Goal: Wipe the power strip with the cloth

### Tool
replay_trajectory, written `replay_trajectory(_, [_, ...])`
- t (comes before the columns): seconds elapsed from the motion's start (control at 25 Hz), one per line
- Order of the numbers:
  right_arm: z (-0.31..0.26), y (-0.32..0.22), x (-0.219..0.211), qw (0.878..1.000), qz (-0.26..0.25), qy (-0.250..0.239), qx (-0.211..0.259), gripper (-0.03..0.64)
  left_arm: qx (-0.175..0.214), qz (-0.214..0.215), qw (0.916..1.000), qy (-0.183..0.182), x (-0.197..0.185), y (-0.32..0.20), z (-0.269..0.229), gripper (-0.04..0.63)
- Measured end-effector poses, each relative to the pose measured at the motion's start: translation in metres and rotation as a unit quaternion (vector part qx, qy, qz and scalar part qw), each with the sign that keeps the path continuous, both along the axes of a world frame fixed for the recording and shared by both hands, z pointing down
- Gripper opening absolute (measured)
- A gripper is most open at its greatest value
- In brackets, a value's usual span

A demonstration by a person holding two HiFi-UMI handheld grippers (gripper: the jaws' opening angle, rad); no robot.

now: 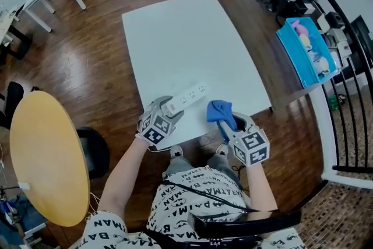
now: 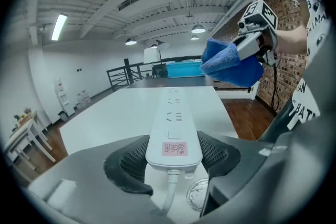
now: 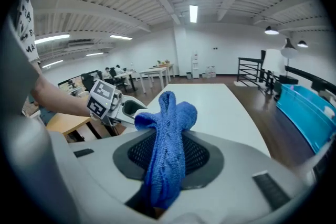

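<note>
**Power strip (image 1: 185,97) clamped, cloth beside it**

Head view: it lay at the near edge of the bench (image 1: 186,38), its long axis running far-right from the left claw (image 1: 169,107).
Left gripper view: both pads pressed its cord end, and the cloth (image 2: 231,63) hovered ahead-right.
Right gripper view: the right claw (image 3: 168,155) gripped the cloth, with the left claw at its left.

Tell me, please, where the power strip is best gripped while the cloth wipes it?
Grip the power strip at its cable end, across the narrow width, coming in along its length, as the left gripper does. Its straight parallel sides suit the pads, and this leaves the socket face free for the cloth.
</note>
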State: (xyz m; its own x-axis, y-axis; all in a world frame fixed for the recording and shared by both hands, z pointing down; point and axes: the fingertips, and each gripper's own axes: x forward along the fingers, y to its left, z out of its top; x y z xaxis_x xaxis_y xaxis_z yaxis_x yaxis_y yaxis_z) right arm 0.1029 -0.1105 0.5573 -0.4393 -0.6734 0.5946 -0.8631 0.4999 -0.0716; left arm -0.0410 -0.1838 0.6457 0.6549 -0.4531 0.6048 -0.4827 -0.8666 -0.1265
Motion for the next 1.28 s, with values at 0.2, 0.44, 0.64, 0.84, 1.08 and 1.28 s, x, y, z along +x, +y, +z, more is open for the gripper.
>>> replay_trajectory(0.2, [-0.036, -0.013, -0.034, 0.992, -0.124, 0.014, 0.01, 0.12, 0.011, -0.019, 0.9992, -0.032, 0.009, 0.021, -0.034, 0.282])
replay_trajectory(0.44, [-0.049, -0.011, -0.063, 0.97, -0.239, 0.037, 0.017, 0.12, 0.034, -0.037, 0.9975, -0.049, 0.028, 0.041, -0.055, 0.282])
replay_trajectory(0.64, [-0.047, 0.005, -0.086, 0.942, -0.326, 0.082, 0.009, 0.12, 0.06, -0.035, 0.995, -0.071, 0.039, 0.052, -0.068, 0.282])
replay_trajectory(0.84, [-0.041, 0.021, -0.108, 0.917, -0.383, 0.111, 0.001, 0.12, 0.083, -0.018, 0.9938, -0.072, 0.056, 0.064, -0.08, 0.282])
replay_trajectory(1.08, [-0.038, 0.014, -0.092, 0.914, -0.373, 0.157, 0.015, 0.121, 0.088, -0.014, 0.994, -0.064, 0.054, 0.072, -0.086, 0.282])
replay_trajectory(1.28, [-0.042, -0.009, -0.057, 0.925, -0.327, 0.194, 0.03, 0.121, 0.085, -0.017, 0.995, -0.05, 0.048, 0.072, -0.094, 0.282])
